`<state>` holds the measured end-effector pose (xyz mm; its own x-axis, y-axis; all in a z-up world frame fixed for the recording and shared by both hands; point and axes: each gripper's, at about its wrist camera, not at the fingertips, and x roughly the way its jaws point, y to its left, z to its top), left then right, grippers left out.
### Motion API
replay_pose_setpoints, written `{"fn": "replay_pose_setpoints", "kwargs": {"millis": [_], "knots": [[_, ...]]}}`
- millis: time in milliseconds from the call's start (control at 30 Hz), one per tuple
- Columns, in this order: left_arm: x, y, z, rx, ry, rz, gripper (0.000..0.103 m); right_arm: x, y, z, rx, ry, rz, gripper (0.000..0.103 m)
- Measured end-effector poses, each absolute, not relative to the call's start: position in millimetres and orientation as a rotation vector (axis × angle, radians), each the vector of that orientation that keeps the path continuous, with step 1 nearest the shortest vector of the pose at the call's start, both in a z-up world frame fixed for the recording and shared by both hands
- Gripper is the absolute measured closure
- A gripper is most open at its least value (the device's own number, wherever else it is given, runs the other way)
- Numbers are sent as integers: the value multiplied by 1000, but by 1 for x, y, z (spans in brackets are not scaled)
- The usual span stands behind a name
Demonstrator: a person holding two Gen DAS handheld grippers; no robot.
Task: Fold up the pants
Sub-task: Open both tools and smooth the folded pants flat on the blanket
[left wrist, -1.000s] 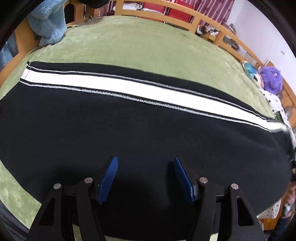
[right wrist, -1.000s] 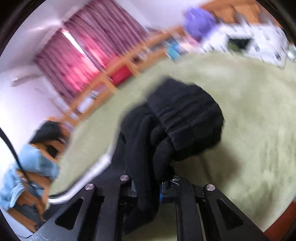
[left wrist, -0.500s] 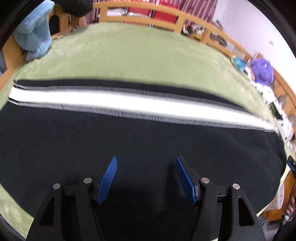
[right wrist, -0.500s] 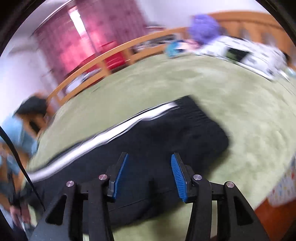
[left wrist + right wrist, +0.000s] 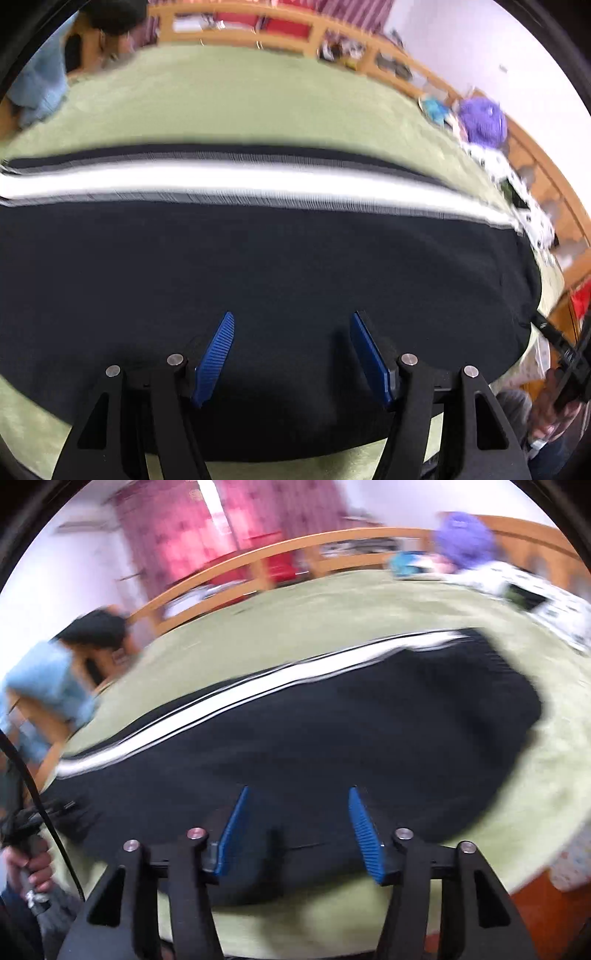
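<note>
Your left gripper (image 5: 291, 325) hovers with jaws parted, empty, over the black pants (image 5: 258, 266) filling mid-frame on the green blanket (image 5: 240, 99). Your right gripper (image 5: 297, 801) has just been opening; nothing sits between its pads. The pants' white stripe (image 5: 236, 698) runs diagonally above, probably flat, though blurred.

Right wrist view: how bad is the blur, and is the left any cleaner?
Right wrist view: heavy smear on the curtain, bed rail and pants; only the tongs stay sharp. Left wrist view: milder, the white stripe streaks sideways and the purple toy is soft. Fisheye bends the bed in both.
</note>
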<state>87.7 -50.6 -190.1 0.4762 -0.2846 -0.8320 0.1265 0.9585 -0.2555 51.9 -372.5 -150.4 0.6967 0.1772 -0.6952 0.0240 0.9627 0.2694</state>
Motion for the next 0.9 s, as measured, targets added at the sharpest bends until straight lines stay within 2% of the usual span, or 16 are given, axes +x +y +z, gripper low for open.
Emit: {"fn": "replay_pose_setpoints", "kwargs": {"millis": [67,167,200,233,300,367,667,800,900], "knots": [[86,-45,-192,-150,1013,-252,40,59,-333,-172,176,853,100,47],[82,-18,-186,-142,995,-164,40,52,-307,-184,100,830,-5,44],[80,-2,-186,-169,998,-145,40,49,-295,-178,89,816,6,42],[79,14,-185,-203,995,-140,40,47,-287,-172,91,799,13,34],[76,42,-182,-248,983,-128,40,48,-275,-166,125,788,22,30],[68,67,-177,-278,961,-118,43,53,-272,-166,139,786,-26,30],[38,186,-172,-372,890,165,42,43,-240,-166,152,800,-23,33],[40,225,-175,-490,842,218,43,58,-215,-184,65,921,-16,37],[40,247,-165,-512,792,230,43,54,-209,-170,63,875,1,39]]}}
